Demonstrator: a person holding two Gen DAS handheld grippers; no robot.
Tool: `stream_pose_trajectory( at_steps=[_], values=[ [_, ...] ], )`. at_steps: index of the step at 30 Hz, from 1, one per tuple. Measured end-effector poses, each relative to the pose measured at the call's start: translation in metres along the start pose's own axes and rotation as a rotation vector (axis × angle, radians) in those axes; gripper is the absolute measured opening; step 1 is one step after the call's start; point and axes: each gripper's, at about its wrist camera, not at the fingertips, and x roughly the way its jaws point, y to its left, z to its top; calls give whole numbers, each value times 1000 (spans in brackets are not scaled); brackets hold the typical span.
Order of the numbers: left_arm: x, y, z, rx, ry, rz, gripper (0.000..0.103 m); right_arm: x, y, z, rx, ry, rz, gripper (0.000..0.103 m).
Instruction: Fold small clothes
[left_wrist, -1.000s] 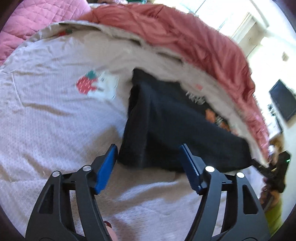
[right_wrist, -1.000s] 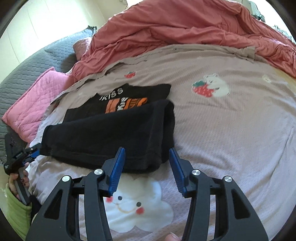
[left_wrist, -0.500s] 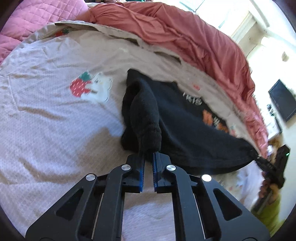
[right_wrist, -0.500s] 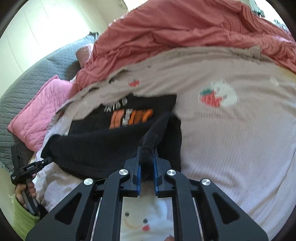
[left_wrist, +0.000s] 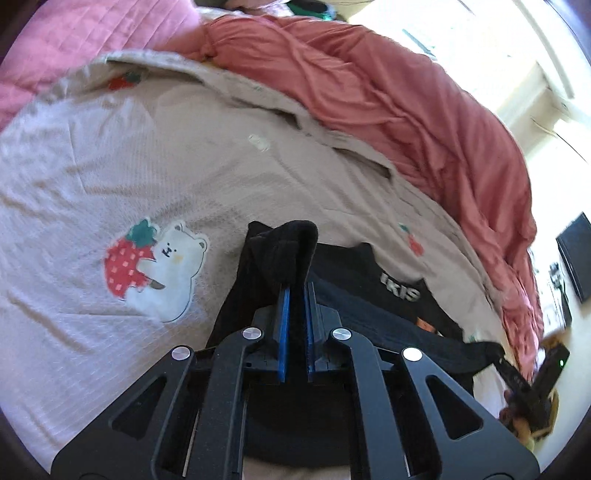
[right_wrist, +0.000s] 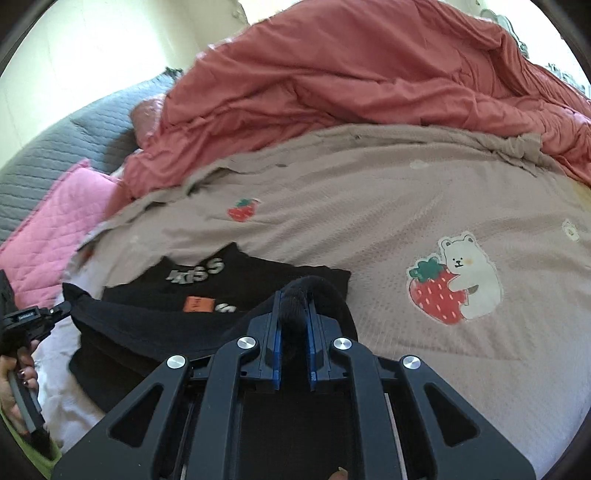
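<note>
A small black T-shirt (left_wrist: 373, 306) with white letters and an orange patch lies folded lengthwise on a pale pink bedsheet (left_wrist: 110, 177). My left gripper (left_wrist: 295, 291) is shut on one bunched corner of its near edge and holds it raised. In the right wrist view the same shirt (right_wrist: 207, 306) shows its print, and my right gripper (right_wrist: 293, 299) is shut on the other near corner, also raised. The lifted edge hangs between both grippers. The other gripper shows at each view's edge (left_wrist: 517, 373) (right_wrist: 33, 317).
A rumpled coral duvet (right_wrist: 351, 81) lies heaped along the far side of the bed. Pink quilted pillows (right_wrist: 48, 221) and a grey quilted cover (right_wrist: 48, 144) lie at one end. The sheet has strawberry-bear prints (left_wrist: 155, 266) beside the shirt. A dark screen (left_wrist: 576, 254) stands on the far wall.
Both grippers went from open around the shirt's near edge to shut on it, then lifted the corners and carried them forward over the shirt toward the print.
</note>
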Motion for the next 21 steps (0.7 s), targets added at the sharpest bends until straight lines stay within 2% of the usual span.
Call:
stream_pose_trajectory(
  at_steps=[3,4,5,6,9,11,12,14,17,19,21],
  values=[
    [11,9,-7,-6,-20,-62,3,9,-6,2,13,13,-6,24],
    [9,13,-11,17,-54,-111,10,6,-6,2,6,4,-17,37],
    [7,14,-12,31,-69,-128,16,-1,-6,2,-3,-20,-36,53],
    [4,18,-15,41,-83,-149,27,-10,-6,1,-8,-54,-43,56],
    [-4,29,-15,7,-65,-162,29,-36,-1,-8,-21,-133,-65,57],
    [-10,29,-14,18,-85,-141,29,-48,12,-21,-61,-150,-44,57],
    [-13,28,-14,38,-88,-110,30,-49,23,-30,-103,-135,-29,57],
    [-15,22,-16,73,-86,-99,30,-45,48,-47,-217,-93,-20,57],
    [-8,4,-24,172,-63,-46,30,-23,88,-68,-389,4,-27,57],
    [-5,-1,-30,221,-50,-20,37,-3,108,-75,-461,64,-52,56],
    [0,-6,-35,247,-23,-34,43,19,125,-79,-510,116,-80,56]
  ],
)
